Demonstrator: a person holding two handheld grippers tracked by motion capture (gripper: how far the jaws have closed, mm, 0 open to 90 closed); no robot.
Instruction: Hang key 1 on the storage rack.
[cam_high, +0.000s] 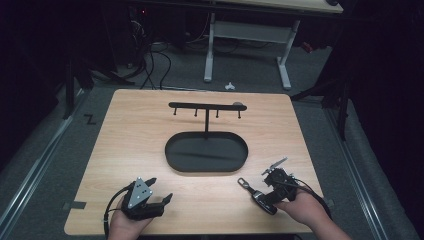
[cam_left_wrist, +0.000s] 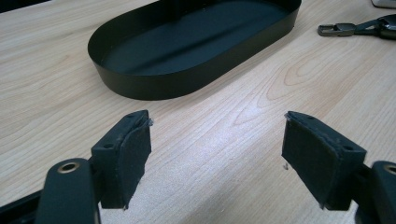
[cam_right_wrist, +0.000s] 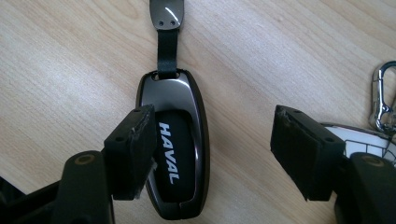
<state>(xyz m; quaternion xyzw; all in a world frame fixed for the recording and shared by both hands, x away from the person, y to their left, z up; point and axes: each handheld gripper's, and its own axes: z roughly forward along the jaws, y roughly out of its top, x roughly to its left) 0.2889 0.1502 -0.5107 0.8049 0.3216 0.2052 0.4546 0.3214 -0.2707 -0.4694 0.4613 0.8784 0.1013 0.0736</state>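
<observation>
A dark key fob (cam_right_wrist: 180, 154) lettered HAVAL lies flat on the wooden table, its strap and metal tab pointing away from me. My right gripper (cam_right_wrist: 212, 140) hovers over it with jaws wide apart; the left pad overlaps the fob's edge without pinching it. From above, the fob (cam_high: 260, 196) lies just left of the right gripper (cam_high: 272, 186). My left gripper (cam_high: 160, 189) rests near the front left of the table, open and empty (cam_left_wrist: 217, 140), facing the black oval tray (cam_left_wrist: 140, 88). The fob (cam_left_wrist: 369, 27) also appears far right there.
The oval tray (cam_high: 172, 160) sits mid-table with a post carrying a bar of hooks (cam_high: 207, 106). A silver carabiner (cam_right_wrist: 383, 100) and a white patterned item (cam_right_wrist: 359, 140) lie beside the right jaw. Table edges are close to both hands.
</observation>
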